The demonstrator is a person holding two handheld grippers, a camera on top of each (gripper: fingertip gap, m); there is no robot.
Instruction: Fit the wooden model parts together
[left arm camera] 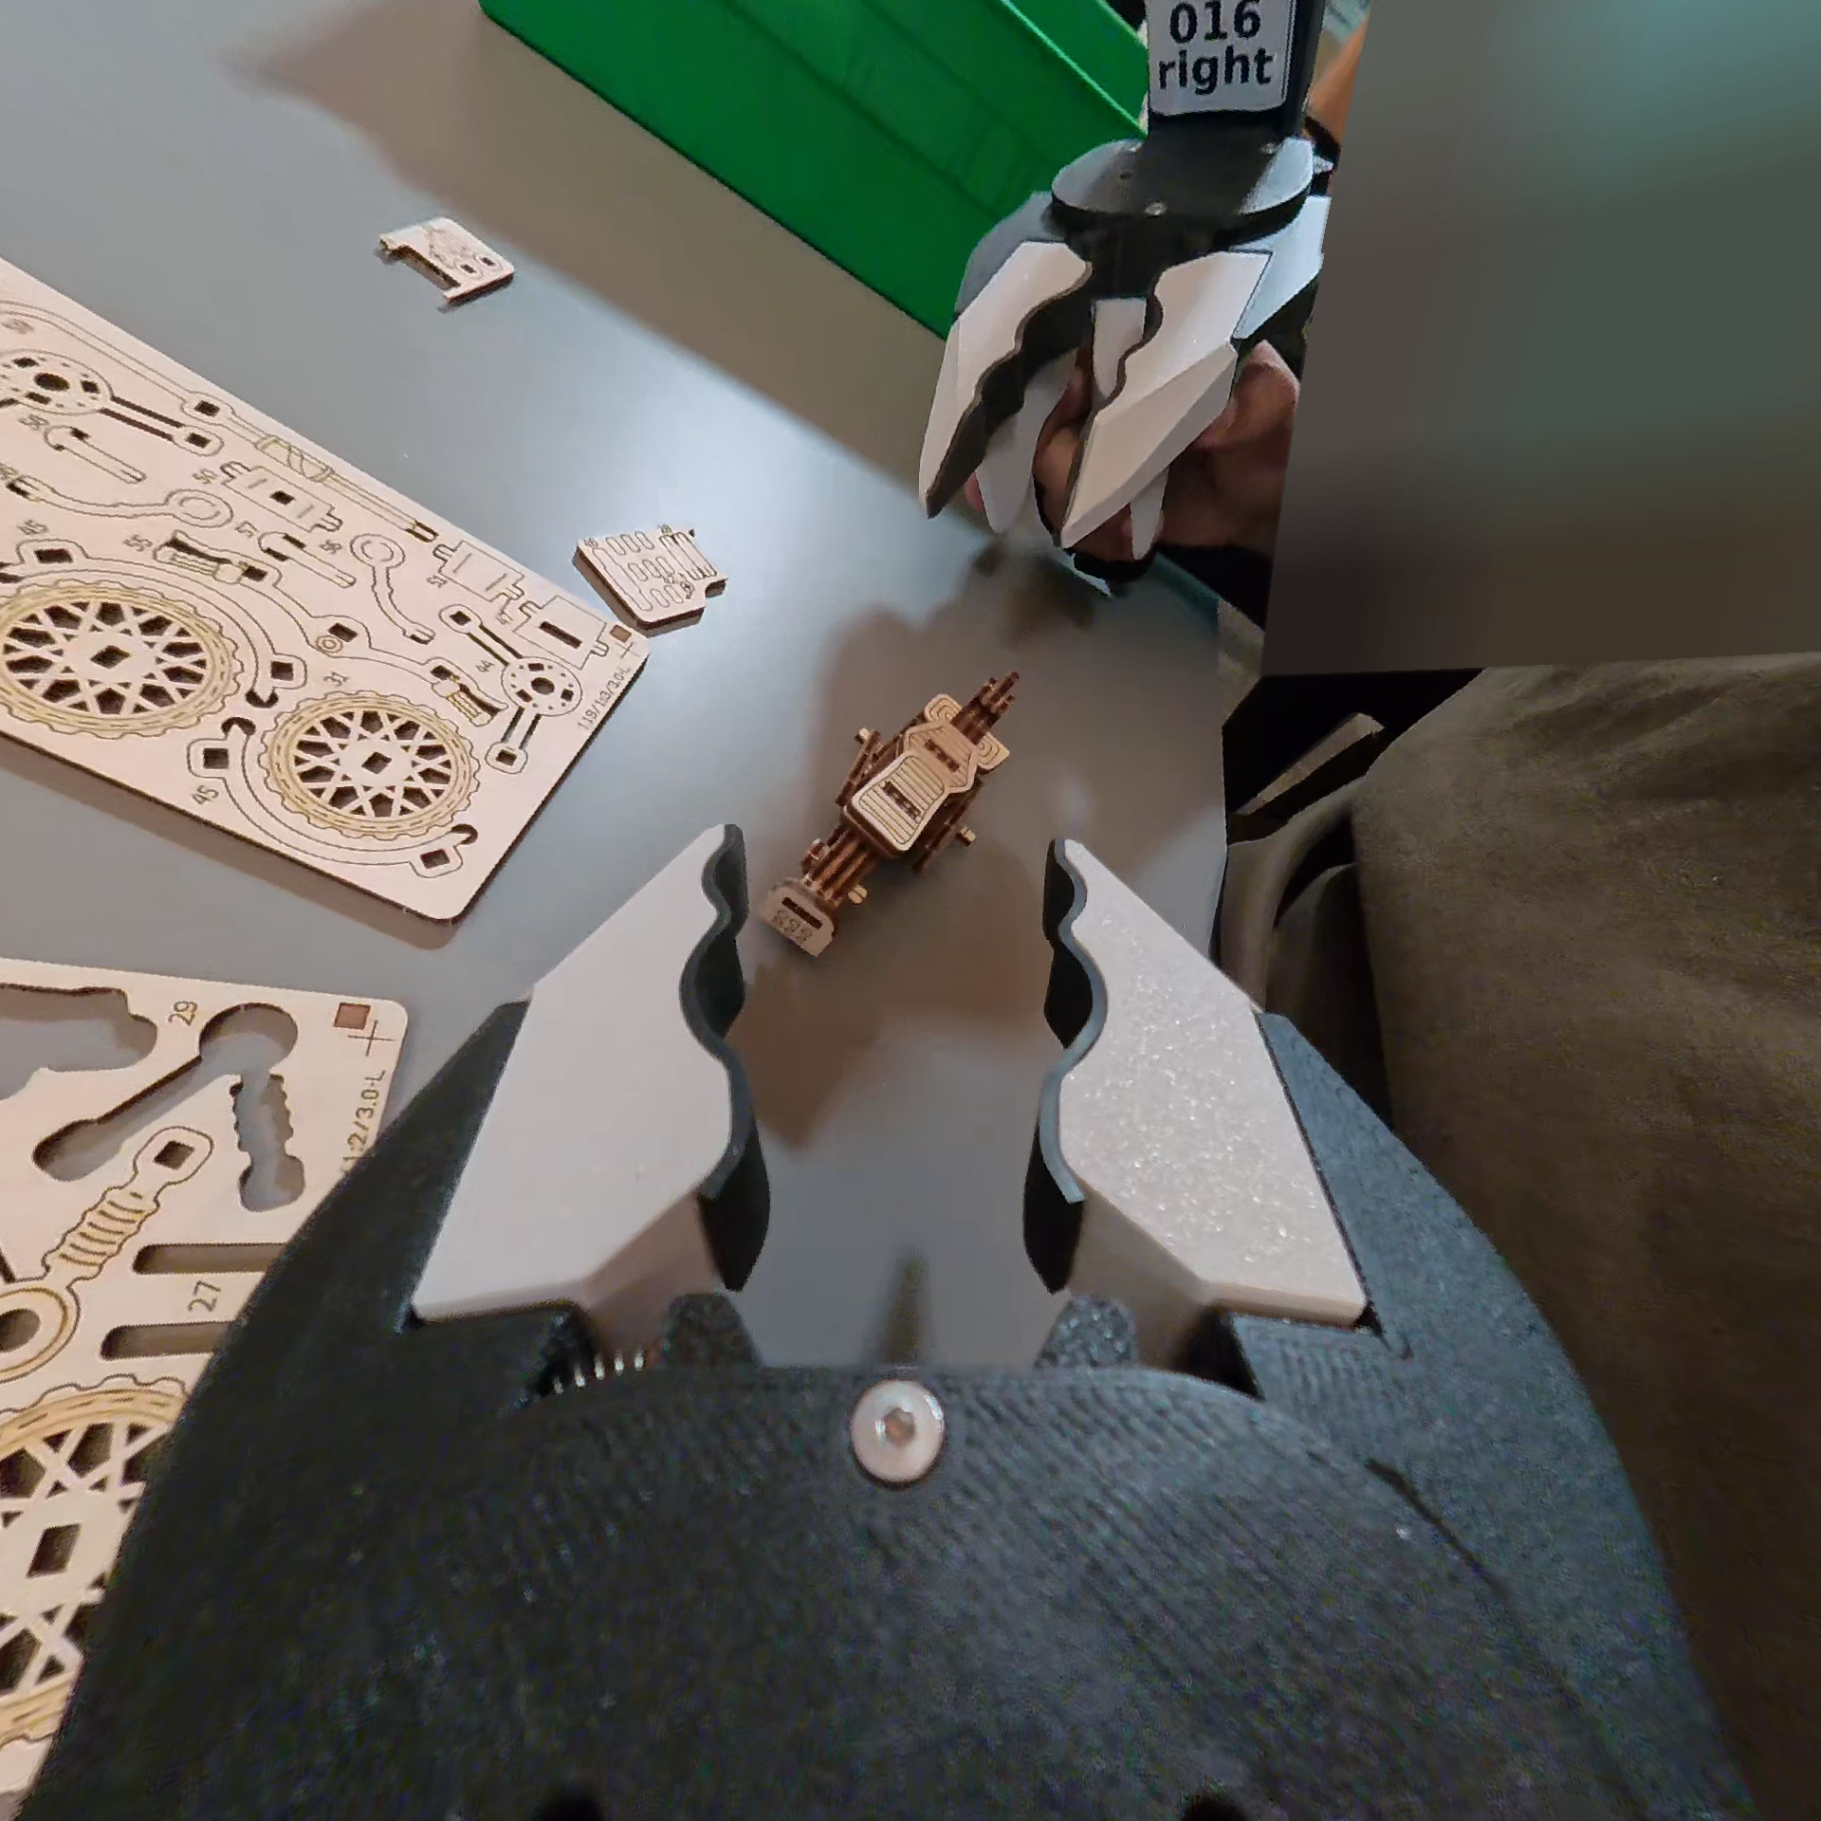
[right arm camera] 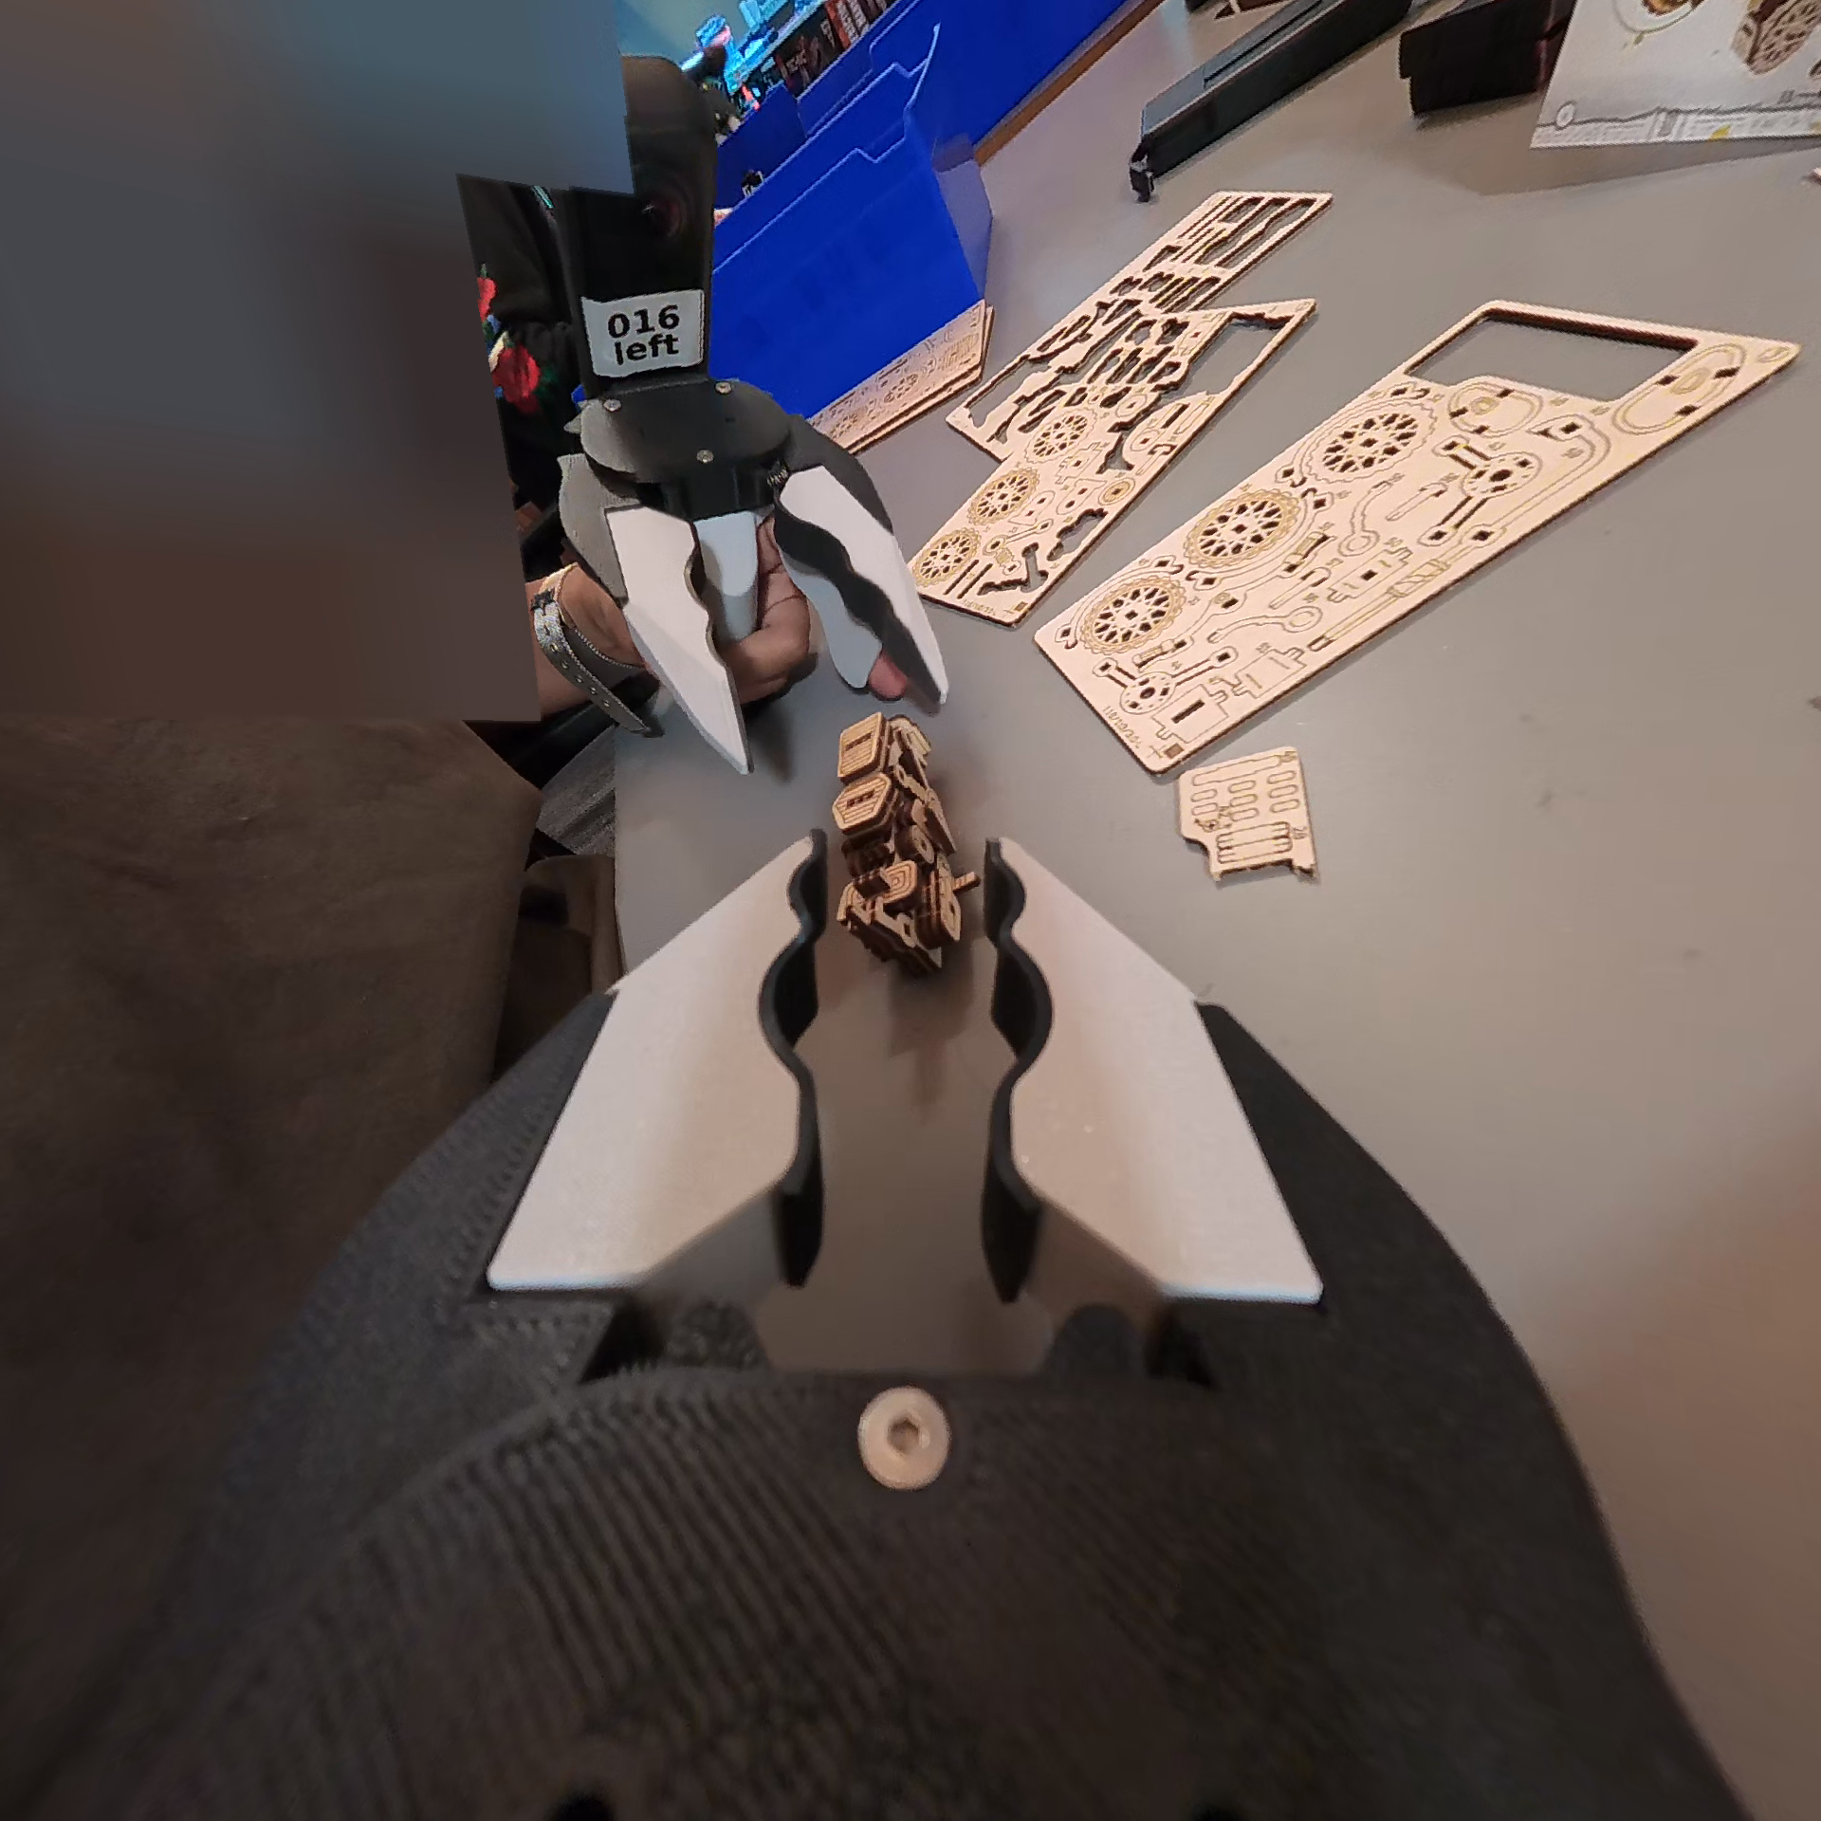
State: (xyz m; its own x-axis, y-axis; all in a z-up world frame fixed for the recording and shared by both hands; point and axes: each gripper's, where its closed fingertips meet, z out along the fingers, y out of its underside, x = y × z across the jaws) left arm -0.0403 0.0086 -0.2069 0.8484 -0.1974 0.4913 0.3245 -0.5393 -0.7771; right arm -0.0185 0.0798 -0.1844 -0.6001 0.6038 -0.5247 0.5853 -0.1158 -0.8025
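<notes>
Wooden model assembly (left arm camera: 902, 810) lies on the grey table (left arm camera: 690, 414), between the left gripper (left arm camera: 892, 867) and right gripper (right arm camera: 902, 867), both with jaws spread and empty. Punched part sheets (right arm camera: 1380, 552) lie nearby.

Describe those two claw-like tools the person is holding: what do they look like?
Both match. The left gripper and the right gripper each have a rough black printed body, one silver screw at its centre, and two pale grey wedge fingers with wavy black inner pads. A black stem above each carries a white label with dark writing. A grey strap circles the person's wrist by the left one.
</notes>
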